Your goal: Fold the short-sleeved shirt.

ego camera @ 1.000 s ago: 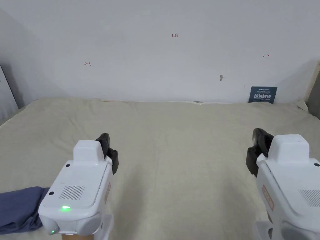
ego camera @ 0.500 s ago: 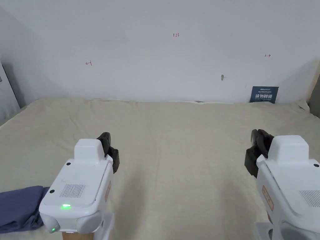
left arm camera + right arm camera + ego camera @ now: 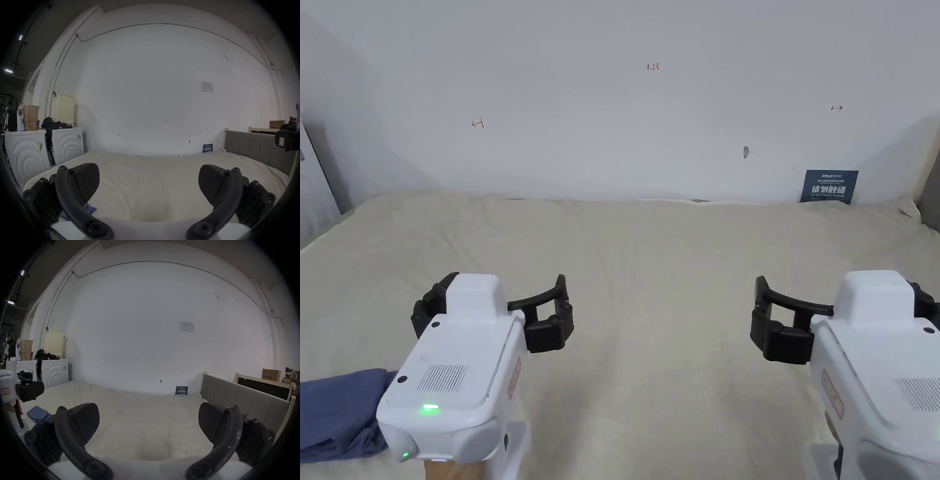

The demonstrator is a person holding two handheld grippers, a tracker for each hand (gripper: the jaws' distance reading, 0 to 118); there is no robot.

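You have two grippers, the left gripper [image 3: 490,309] and the right gripper [image 3: 844,319], and one blue shirt [image 3: 337,412] at the bed's [image 3: 650,262] near left edge. Behind stand two washers [image 3: 27,155], one sign [image 3: 829,186].

A big bed [image 3: 650,262] with a cream sheet is set against a white wall [image 3: 612,112]. Two white washing machines [image 3: 68,142] are seen beside it.
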